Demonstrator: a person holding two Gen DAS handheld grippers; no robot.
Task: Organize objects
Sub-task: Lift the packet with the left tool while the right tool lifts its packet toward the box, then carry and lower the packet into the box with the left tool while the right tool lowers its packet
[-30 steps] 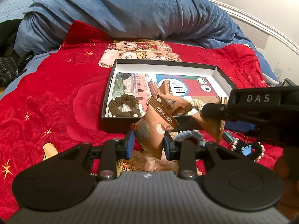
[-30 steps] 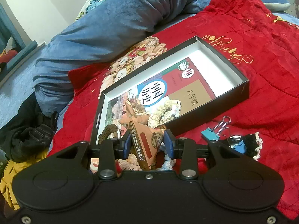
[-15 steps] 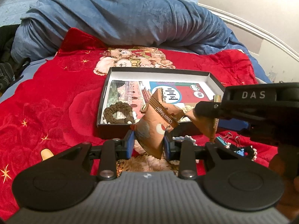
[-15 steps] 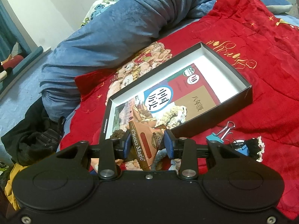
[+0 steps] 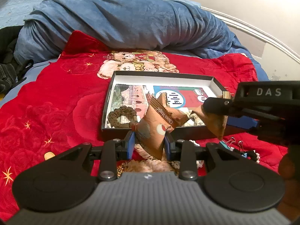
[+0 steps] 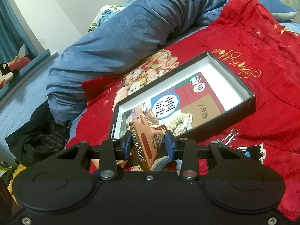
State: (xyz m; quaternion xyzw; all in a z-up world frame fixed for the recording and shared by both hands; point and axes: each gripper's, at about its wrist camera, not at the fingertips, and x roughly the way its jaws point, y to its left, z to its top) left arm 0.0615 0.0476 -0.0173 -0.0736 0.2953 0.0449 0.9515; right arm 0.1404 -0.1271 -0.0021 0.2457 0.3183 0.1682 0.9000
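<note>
Starting with the left wrist view, we find the left gripper [image 5: 149,143] with its fingers [image 5: 130,144] clamped on a brown Choco Magic packet [image 5: 157,125], held above the red bedspread [image 5: 56,112] just in front of the black box [image 5: 187,131]. Only this view shows the brown crocheted ring [image 5: 121,116] lying in the box's near left corner, and the right gripper's body [image 5: 262,101] from the side, with a second brown packet [image 5: 215,121] hanging from it over the box's near edge. Against the frame half a second ago, the box sits farther off and the whole scene lower in frame.

Turning to the right wrist view, we find the right gripper [image 6: 148,142] with fingers [image 6: 169,143] clenched on its own Choco Magic packet [image 6: 145,142], above the near corner of the box [image 6: 249,103]. Only here do we read the book cover [image 6: 187,101] lying flat inside the box, the cream crocheted piece [image 6: 181,121] on it, and a binder clip [image 6: 229,135] on the bedspread just outside the box wall. Compared with earlier, the box appears smaller and farther away.
</note>
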